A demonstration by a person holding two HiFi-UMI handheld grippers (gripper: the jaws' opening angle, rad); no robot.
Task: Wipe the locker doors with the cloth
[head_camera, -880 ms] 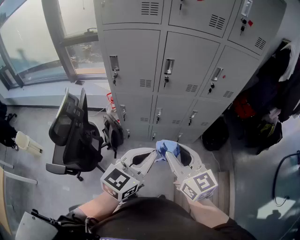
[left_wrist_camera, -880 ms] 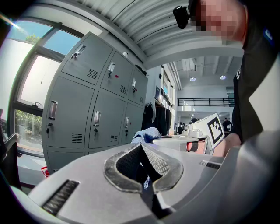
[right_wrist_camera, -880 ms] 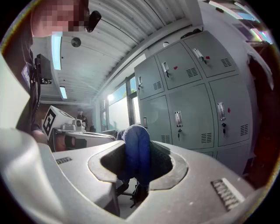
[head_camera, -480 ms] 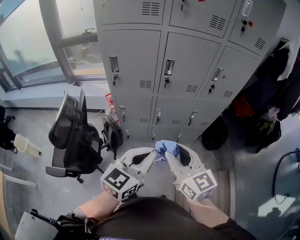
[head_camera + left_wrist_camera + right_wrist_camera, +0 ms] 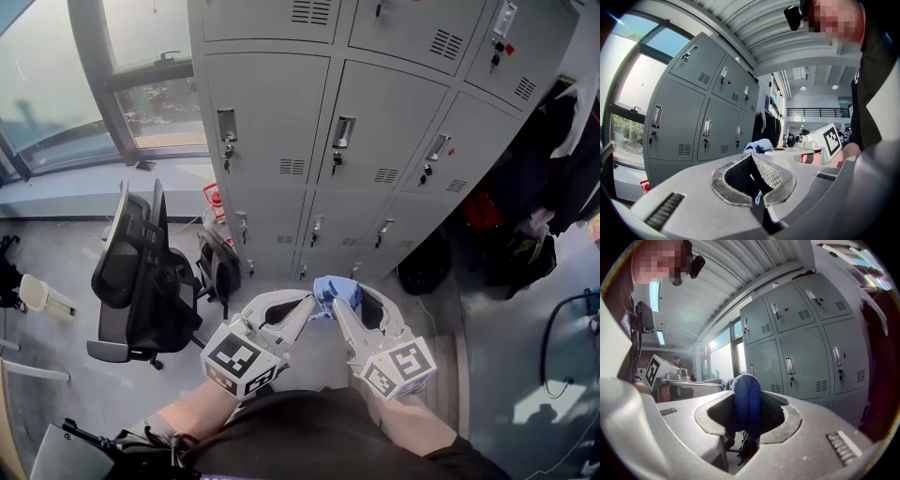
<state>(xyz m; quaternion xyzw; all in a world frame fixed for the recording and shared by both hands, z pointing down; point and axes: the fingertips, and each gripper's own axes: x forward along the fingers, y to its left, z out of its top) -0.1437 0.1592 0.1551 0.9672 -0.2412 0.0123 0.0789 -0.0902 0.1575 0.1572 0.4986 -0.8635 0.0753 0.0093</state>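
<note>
Note most of the blue cloth point(image 5: 746, 390) buried between the pads of the right hand-held gripper point(image 5: 749, 414), clamped tight on the folded bundle, with the lower end lost behind the jaws. See only a blue sliver in the left hand-held gripper point(image 5: 751, 160), jaws drawn together on it. Find both side by side, low before the body, tips converging at the cloth. Aimed at the grey locker doors point(image 5: 375, 122), well apart from them. Forearms cut off by the torso.
</note>
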